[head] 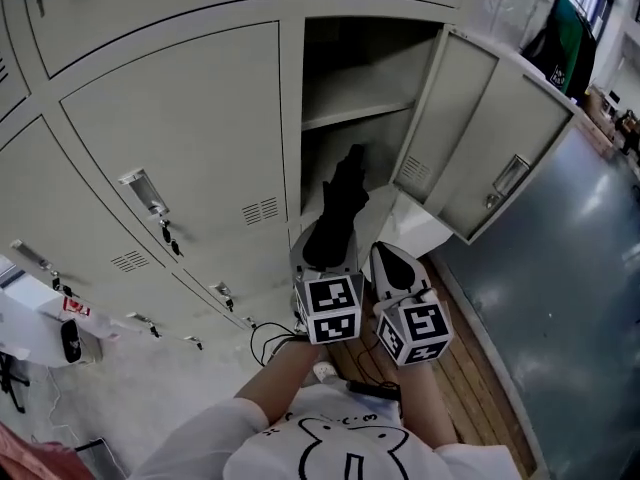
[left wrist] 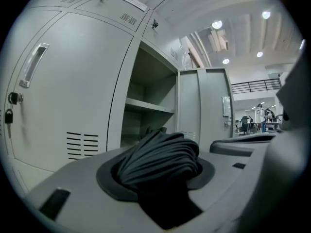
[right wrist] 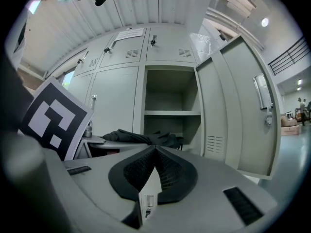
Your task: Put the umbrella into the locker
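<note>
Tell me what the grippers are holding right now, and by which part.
The left gripper clamps the folded black umbrella around its bunched fabric, near the end closest to the person. The right gripper is shut with nothing in it.

Black umbrella; pale grey locker; brown floor planks; white shirt, black line drawing.

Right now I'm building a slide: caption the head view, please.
The left gripper holds a folded black umbrella pointing into the open locker; the right gripper, shut, sits alongside.
</note>
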